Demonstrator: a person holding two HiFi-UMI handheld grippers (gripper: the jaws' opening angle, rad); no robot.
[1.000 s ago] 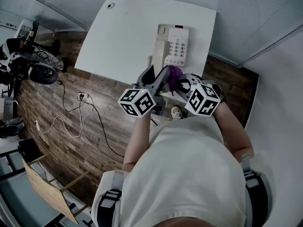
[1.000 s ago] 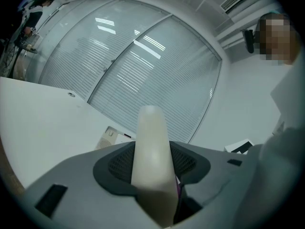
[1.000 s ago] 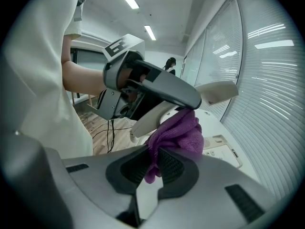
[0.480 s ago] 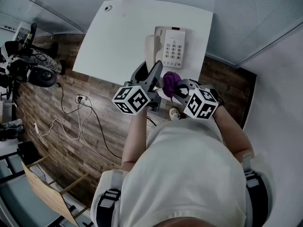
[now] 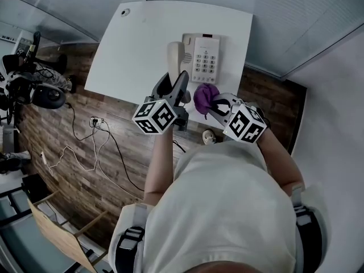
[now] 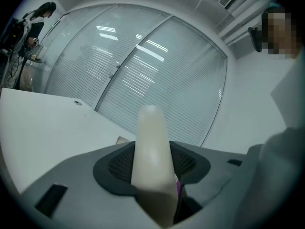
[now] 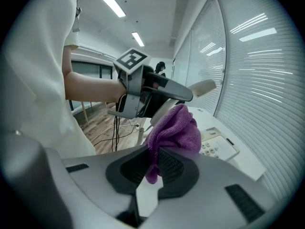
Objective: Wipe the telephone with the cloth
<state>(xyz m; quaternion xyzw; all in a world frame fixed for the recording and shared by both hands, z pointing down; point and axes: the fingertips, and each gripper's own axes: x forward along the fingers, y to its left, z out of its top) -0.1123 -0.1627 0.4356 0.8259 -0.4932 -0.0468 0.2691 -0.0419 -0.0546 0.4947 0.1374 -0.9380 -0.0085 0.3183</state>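
Observation:
A cream telephone base [image 5: 203, 58] with a keypad sits on the white table [image 5: 136, 44]. Its handset [image 5: 173, 61] is off the base, just to its left, and my left gripper [image 5: 172, 87] is shut on it. In the left gripper view the handset [image 6: 151, 151] sticks out forward between the jaws of the left gripper [image 6: 153, 178]. My right gripper [image 5: 215, 104] is shut on a bunched purple cloth [image 5: 205, 95], held near the table's front edge, close to the handset's near end. In the right gripper view the cloth [image 7: 174, 130] rises from the right gripper [image 7: 153, 168], with the base [image 7: 217, 147] beyond it.
Cables [image 5: 96, 141] trail over the wooden floor left of the table. A wooden frame [image 5: 57, 226] stands at the lower left and dark equipment [image 5: 34, 84] at the far left. Glass walls with blinds [image 5: 296, 21] close in behind and to the right of the table.
My left gripper has carried the handset to the left, away from the base. The cloth in my right gripper shows more fully beside it; the right gripper has barely shifted.

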